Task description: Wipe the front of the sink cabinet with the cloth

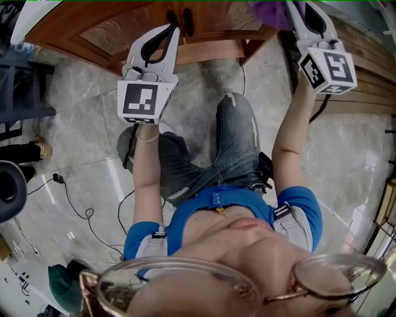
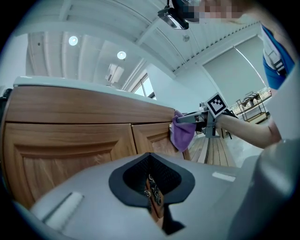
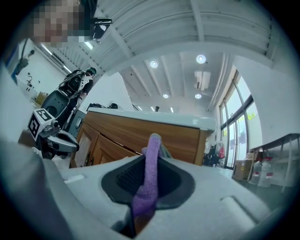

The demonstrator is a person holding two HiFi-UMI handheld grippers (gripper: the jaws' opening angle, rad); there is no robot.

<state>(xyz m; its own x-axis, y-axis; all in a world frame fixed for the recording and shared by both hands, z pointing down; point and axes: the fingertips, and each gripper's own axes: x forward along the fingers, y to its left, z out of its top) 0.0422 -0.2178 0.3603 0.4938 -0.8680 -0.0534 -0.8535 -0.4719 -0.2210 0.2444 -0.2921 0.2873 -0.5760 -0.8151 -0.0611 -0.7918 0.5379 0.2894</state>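
The wooden sink cabinet (image 1: 124, 31) fills the top of the head view, with two panelled doors (image 2: 70, 150) in the left gripper view. My right gripper (image 1: 291, 6) is shut on a purple cloth (image 1: 269, 12), which lies against the cabinet's right front corner (image 2: 182, 133). In the right gripper view the cloth (image 3: 149, 178) stands upright between the jaws. My left gripper (image 1: 173, 28) is at the dark handles where the doors meet. Its jaws are closed on a brown, ornamented handle piece (image 2: 153, 192).
The person kneels on a grey marble floor (image 1: 74, 155) with a thin black cable (image 1: 80, 210) trailing at the left. Wooden slats (image 1: 365, 68) run along the right. A white countertop (image 2: 70, 82) tops the cabinet. Dark equipment (image 1: 18, 93) stands at the far left.
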